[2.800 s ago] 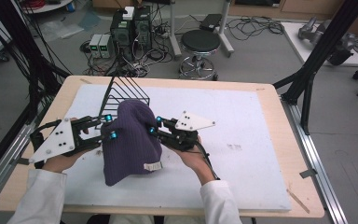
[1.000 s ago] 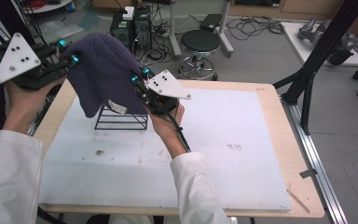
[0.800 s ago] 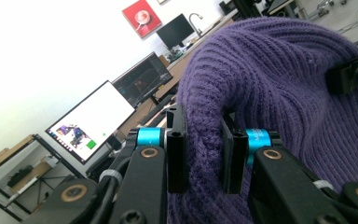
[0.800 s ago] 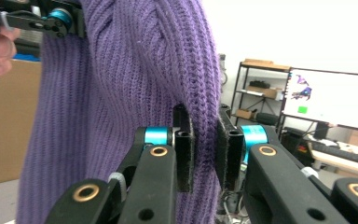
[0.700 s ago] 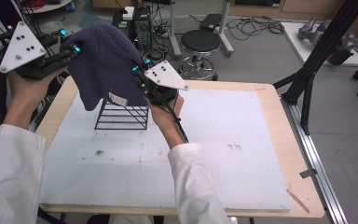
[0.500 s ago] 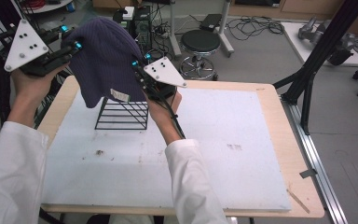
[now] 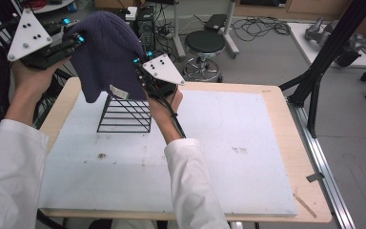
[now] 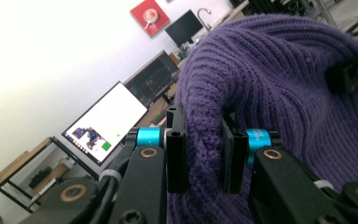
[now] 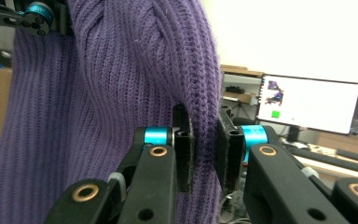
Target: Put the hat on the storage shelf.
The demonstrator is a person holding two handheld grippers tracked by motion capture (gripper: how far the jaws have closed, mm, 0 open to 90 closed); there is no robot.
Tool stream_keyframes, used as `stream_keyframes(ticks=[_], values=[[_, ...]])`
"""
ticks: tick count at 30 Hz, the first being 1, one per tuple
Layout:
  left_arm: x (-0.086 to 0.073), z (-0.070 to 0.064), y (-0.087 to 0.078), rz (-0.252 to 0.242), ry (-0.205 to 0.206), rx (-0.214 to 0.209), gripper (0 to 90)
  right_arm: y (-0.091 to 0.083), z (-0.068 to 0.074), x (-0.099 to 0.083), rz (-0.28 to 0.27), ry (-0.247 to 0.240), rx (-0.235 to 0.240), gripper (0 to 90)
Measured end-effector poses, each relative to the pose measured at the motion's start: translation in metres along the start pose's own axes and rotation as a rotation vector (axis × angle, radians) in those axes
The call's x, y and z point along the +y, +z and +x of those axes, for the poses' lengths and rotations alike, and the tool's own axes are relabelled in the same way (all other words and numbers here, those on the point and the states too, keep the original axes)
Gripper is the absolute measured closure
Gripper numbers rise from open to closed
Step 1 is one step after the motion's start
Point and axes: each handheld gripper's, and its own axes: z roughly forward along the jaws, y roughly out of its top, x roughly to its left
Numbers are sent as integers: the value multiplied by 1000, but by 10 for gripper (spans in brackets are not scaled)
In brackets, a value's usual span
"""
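Since half a second ago little has shifted: the purple knit hat (image 7: 106,52) hangs at about the same height above the black wire rack (image 7: 125,114), and both hands hold their raised pose. Compared with 2.8 seconds ago, the hat has been lifted clear of the table (image 7: 228,143) and carried toward its 11 o'clock corner.

From the high view, the hat drapes between the two grippers, with a small pale label (image 7: 118,90) showing at its lower edge, right above the rack's top. The left gripper (image 7: 78,39) sits at the hat's 9 o'clock side, its white three-cornered plate tilted up; the right gripper (image 7: 138,62) sits at the hat's 4 o'clock side, forearm rising steeply from the table's near edge.

The gripper views add the grip itself. In the left gripper view the left gripper (image 8: 204,156) has its black jaws pinched on a thick fold of ribbed wool (image 8: 279,79). In the right gripper view the right gripper (image 9: 204,151) clamps a vertical ridge of the same chunky rib knit, and the other gripper's blue-ringed tip (image 9: 37,14) shows at 11 o'clock. Lit monitors (image 9: 307,102) stand behind.
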Motion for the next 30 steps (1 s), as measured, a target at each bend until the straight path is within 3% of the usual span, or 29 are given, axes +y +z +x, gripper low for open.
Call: stream_keyframes(ticks=[8,10,21,30], values=[[-25,-14,9,31,-19,-30,752,5,-6,-13,74,-15,-29,799],[-29,-17,10,34,-27,-38,749,5,-5,-20,110,-19,-20,795],[-54,-35,9,68,-41,-78,749,-3,8,-56,173,-22,18,794],[-87,-50,0,90,-100,-95,746,-6,14,-73,214,-35,43,792]])
